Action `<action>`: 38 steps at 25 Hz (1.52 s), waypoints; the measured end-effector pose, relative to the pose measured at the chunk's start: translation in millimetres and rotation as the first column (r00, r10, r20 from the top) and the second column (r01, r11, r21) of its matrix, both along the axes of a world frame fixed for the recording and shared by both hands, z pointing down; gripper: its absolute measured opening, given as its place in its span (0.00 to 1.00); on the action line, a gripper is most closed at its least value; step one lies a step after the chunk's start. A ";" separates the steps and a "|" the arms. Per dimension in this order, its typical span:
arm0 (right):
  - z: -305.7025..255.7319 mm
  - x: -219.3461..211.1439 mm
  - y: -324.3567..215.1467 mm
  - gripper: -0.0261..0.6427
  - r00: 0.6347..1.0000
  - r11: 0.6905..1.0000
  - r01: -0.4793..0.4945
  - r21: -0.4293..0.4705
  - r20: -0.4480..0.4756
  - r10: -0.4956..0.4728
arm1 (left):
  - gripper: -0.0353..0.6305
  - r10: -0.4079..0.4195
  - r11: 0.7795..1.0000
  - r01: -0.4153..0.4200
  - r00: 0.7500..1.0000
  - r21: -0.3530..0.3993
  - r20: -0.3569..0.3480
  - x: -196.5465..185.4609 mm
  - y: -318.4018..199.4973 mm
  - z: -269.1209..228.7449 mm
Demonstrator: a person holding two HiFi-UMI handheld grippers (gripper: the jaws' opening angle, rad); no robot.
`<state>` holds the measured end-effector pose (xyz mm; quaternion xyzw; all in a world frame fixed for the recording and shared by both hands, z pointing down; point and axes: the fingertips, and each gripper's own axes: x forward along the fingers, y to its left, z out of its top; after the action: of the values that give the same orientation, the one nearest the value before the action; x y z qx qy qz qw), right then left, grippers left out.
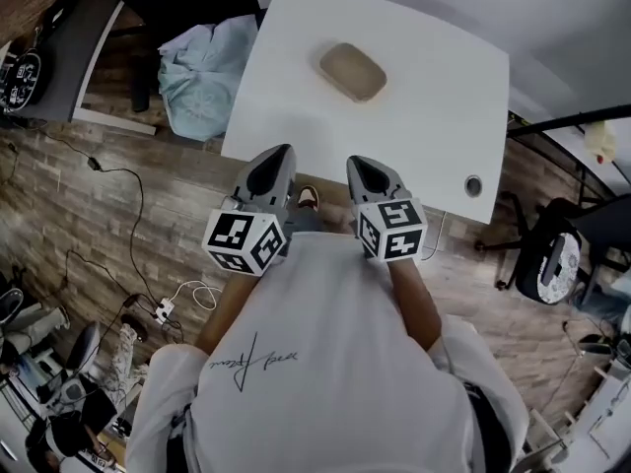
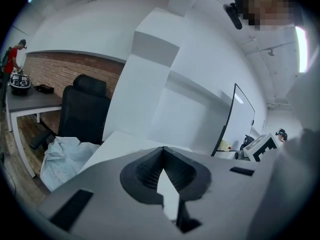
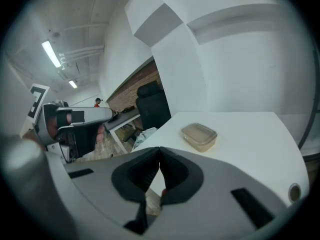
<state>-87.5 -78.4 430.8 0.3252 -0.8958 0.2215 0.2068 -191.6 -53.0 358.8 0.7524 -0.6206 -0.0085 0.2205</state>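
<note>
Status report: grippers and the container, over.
Left gripper shut, empty; right gripper shut, empty; both by the white table near edge. Lidded container ahead on it, untouched. Cloth off the table, left.

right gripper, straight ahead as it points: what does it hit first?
Probably the lidded container on the white table, just right of where the right gripper aims; nothing stands between. Height unclear: it may pass over.

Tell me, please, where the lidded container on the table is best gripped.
Grip the container across its shorter width, on the two long side walls, coming from above: it lies flat on the table, and its rounded corners would likely slip.
</note>
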 end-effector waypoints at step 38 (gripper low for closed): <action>39.8 -2.6 -101.0 0.06 0.965 0.960 -0.226 -0.163 0.094 0.243 | 0.06 0.202 0.974 -0.204 0.979 -0.097 -0.021 -6.9 -111.8 34.4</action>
<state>-90.1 -179.4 470.6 0.3994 -0.8419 0.3296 0.1518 -198.5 -164.7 393.2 0.8000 -0.5389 0.0405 0.2607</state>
